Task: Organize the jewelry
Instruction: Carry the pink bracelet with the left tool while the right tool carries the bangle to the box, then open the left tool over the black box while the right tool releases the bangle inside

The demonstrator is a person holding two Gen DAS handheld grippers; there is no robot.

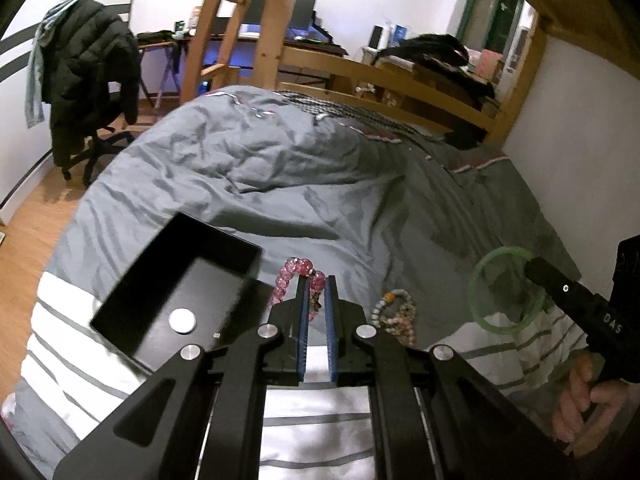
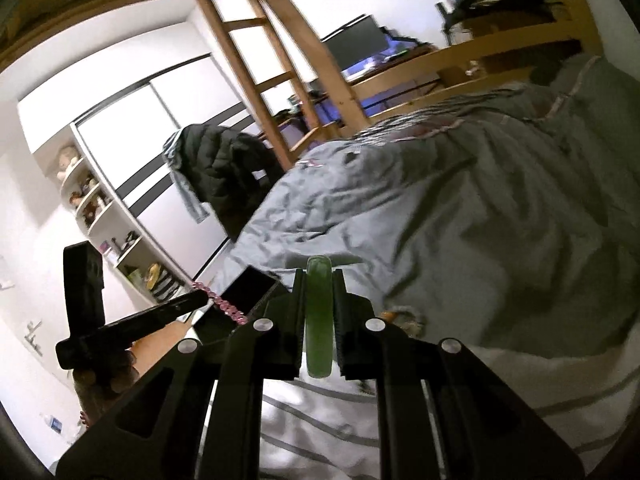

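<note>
My left gripper is shut on a pink beaded bracelet and holds it just right of an open black box on the grey bed cover. My right gripper is shut on a green bangle; in the left wrist view the bangle hangs at the right gripper's tip above the bed. A pile of pale beaded bracelets lies on the cover between the two grippers. In the right wrist view the left gripper holds the pink bracelet beside the box.
The box holds a round silver disc. The bed has a wooden frame and ladder. A desk chair with a black jacket stands left of the bed. A wall runs along the right.
</note>
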